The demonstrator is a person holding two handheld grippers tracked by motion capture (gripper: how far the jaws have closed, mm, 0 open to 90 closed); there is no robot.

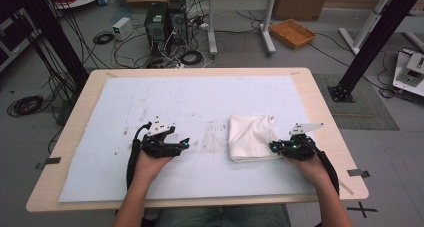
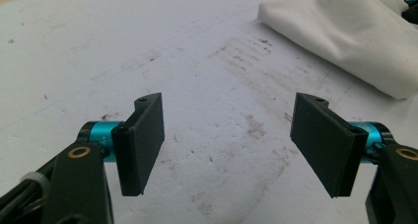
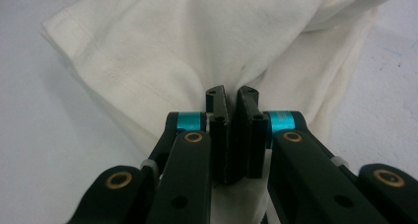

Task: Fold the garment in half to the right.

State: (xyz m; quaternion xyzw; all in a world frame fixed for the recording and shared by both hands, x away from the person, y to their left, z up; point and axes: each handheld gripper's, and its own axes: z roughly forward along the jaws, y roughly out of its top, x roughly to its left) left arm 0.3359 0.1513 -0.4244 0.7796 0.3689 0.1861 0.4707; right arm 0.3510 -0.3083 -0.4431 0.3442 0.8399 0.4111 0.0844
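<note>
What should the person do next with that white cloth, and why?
Probably bring the left tongs across to the white cloth and grip its near-left edge. The right tongs are already shut on a pinch of the cloth, while the left ones stand open over the bare mat, apart from it.

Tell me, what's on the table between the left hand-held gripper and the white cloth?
Nothing but bare, smudged white mat, in the high view, between the left hand-held gripper and the white cloth.
</note>
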